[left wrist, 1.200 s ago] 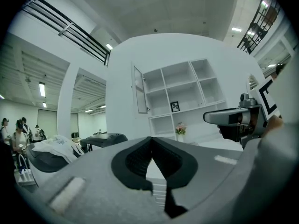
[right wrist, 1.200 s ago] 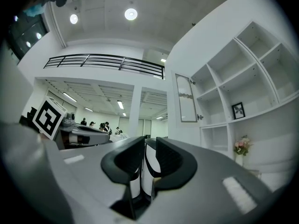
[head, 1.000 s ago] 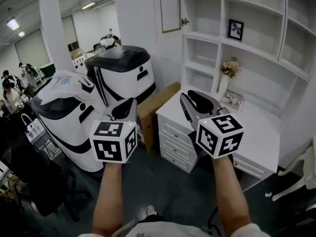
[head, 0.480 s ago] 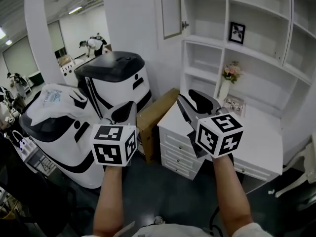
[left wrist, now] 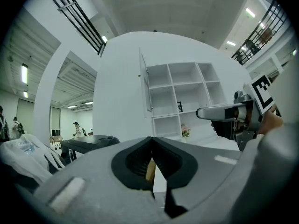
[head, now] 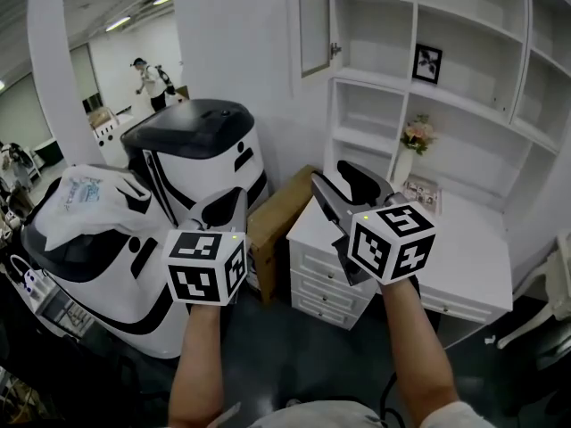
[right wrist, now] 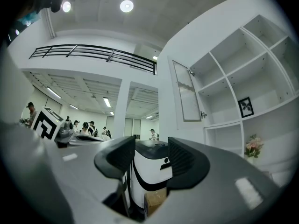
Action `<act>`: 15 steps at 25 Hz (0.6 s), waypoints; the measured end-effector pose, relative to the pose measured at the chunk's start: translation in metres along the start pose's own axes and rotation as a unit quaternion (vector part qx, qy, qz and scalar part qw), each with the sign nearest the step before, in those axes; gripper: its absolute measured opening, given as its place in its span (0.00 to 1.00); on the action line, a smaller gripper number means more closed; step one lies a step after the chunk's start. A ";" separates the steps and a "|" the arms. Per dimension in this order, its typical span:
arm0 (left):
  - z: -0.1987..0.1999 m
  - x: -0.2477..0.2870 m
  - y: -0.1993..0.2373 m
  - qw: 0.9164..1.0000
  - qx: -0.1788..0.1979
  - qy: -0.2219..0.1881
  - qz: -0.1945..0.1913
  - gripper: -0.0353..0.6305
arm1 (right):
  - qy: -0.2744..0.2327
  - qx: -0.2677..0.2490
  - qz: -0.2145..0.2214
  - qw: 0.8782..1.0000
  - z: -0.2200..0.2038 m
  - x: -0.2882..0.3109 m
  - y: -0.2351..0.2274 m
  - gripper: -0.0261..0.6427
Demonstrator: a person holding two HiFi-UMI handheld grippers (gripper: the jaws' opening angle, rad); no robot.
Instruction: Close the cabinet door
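Cabinet door [head: 314, 20]: it stood swung open at the upper left corner of the white shelf unit [head: 399, 77], edge-on to us and sticking out from the front.
Door from the grippers: well apart from both, higher up and farther off than either. In the left gripper view, it hung up on the left of the shelves [left wrist: 145, 85].
Left gripper [head: 230, 201]: we carried it out in front over the floor with its jaws pressed together. In its own view the tips met and nothing sat between them [left wrist: 152, 146].
Right gripper [head: 328, 175]: we held it near the front corner of the white desk [head: 473, 239]. Its jaws were spread and opening, with nothing between them [right wrist: 152, 157].
Through the right jaws: only a white-and-black machine [right wrist: 152, 164], far off.
Beside the desk: a cardboard box [head: 284, 210], leaning between the desk and that machine.
On the shelves: a framed picture [head: 426, 62] and, lower down, a vase of flowers [head: 415, 136].
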State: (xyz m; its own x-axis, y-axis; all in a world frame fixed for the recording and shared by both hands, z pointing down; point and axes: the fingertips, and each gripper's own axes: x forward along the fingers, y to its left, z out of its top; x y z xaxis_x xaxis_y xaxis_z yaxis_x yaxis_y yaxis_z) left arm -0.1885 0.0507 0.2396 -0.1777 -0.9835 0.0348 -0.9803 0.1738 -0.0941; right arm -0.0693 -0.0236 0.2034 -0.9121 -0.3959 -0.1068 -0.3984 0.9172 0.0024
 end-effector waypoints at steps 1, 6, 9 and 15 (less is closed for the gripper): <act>-0.001 0.002 0.001 1.000 -0.001 0.000 -0.003 0.05 | 0.000 -0.001 -0.002 1.000 0.000 0.003 0.001 0.35; -0.005 0.009 0.008 1.000 -0.004 -0.003 -0.010 0.05 | -0.004 0.000 -0.011 1.000 0.001 0.017 -0.001 0.37; -0.008 0.013 0.013 1.000 -0.004 -0.002 -0.010 0.05 | -0.004 0.004 -0.015 1.000 0.000 0.027 -0.005 0.37; -0.013 0.029 0.029 1.000 0.001 0.001 -0.002 0.05 | -0.008 0.000 -0.015 1.000 -0.003 0.051 -0.014 0.39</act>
State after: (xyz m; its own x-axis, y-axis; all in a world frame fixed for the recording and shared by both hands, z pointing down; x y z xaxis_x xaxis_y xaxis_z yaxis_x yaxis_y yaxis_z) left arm -0.2229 0.0276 0.2511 -0.1747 -0.9839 0.0366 -0.9807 0.1705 -0.0954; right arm -0.1103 -0.0572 0.2013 -0.8983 -0.4222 -0.1221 -0.4252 0.9051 -0.0016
